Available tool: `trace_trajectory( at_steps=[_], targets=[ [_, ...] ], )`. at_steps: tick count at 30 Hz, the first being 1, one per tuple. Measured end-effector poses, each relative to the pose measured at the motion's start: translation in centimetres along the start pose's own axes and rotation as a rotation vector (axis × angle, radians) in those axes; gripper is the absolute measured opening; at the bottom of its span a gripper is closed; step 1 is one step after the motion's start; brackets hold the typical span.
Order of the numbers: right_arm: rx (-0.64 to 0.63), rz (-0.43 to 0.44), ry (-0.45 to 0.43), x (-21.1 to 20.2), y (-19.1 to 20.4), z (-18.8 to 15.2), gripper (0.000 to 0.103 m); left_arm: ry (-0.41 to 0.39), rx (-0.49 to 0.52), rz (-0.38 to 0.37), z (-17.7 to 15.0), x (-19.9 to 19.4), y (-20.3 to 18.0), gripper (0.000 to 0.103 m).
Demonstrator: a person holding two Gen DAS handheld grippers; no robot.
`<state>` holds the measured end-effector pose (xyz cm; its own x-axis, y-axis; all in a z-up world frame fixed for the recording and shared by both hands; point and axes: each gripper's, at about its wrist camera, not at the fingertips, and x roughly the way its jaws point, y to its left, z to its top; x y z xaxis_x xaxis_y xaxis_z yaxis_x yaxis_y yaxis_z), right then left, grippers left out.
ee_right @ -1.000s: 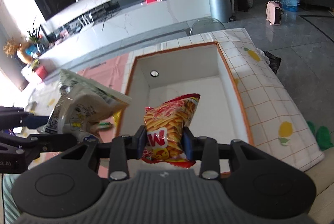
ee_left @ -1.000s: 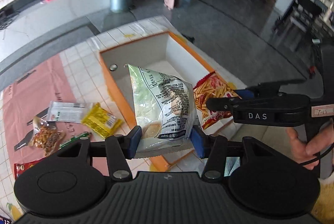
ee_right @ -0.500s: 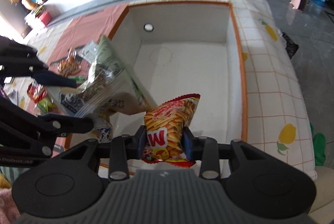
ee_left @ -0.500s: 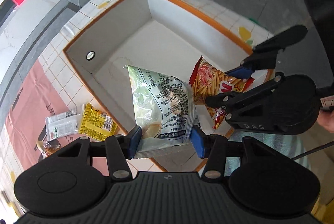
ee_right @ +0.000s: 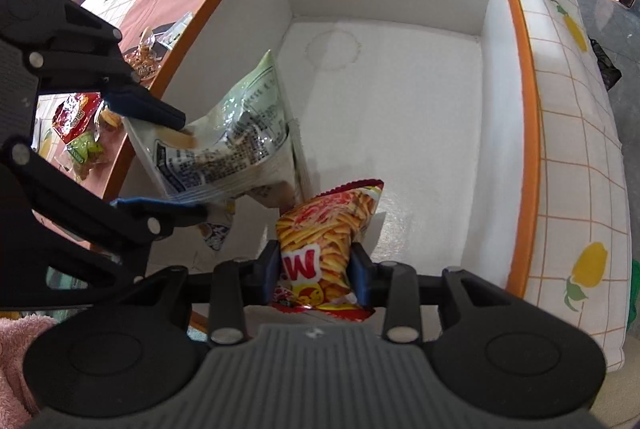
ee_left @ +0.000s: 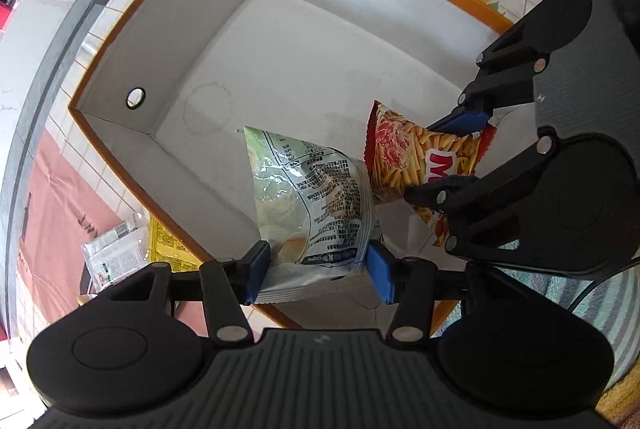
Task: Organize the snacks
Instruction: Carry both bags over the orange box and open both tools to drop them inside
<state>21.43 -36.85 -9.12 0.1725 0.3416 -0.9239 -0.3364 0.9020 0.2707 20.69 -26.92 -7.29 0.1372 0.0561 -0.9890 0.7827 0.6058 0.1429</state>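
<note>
Over the near end of the box [ee_left: 188, 9], two held snack bags hang side by side.

The left gripper [ee_left: 316, 267] pinches the pale green bag [ee_left: 312, 205] by its bottom edge, its jaws having just opened slightly; the right gripper [ee_right: 314, 271] clamps the red fries bag [ee_right: 328, 233] tight. The bags touch above the white box floor. More snack packets [ee_right: 80, 133] lie on the tablecloth [ee_right: 568, 157] left of the box.

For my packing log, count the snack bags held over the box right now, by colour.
Pale green bag: 1
Red bag: 1
Total: 2
</note>
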Motion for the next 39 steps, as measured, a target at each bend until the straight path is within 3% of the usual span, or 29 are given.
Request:
trace_trajectory(
  at_steps=[12, 14, 19, 24, 31, 39],
  targets=[
    [0.046, -0.035, 0.049, 1.2, -0.3, 0.7, 0.038, -0.016, 0.030, 0.003, -0.4, -0.3, -0.4, 0.067],
    [0.046, -0.047, 0.046, 1.0, 0.0, 0.7, 0.045, -0.033, 0.025, 0.001, -0.8, -0.9, -0.3, 0.067],
    [0.047, -0.083, 0.020, -0.4, 0.9, 0.3, 0.053, -0.106, 0.010, -0.001, -2.1, -2.9, 0.2, 0.067],
    [0.081, -0.118, -0.037, -2.2, 2.1, 0.6, 0.053, -0.199, -0.029, 0.005, -4.2, -5.7, 0.8, 0.068],
    [0.117, -0.121, -0.154, -5.9, 4.7, 0.5, 0.053, -0.358, -0.165, 0.008, -9.1, -10.2, 2.5, 0.068],
    [0.075, -0.116, -0.329, -9.3, 10.5, -0.8, 0.053, -0.493, -0.352, 0.088, -15.8, -13.5, 4.2, 0.068]
  ],
)
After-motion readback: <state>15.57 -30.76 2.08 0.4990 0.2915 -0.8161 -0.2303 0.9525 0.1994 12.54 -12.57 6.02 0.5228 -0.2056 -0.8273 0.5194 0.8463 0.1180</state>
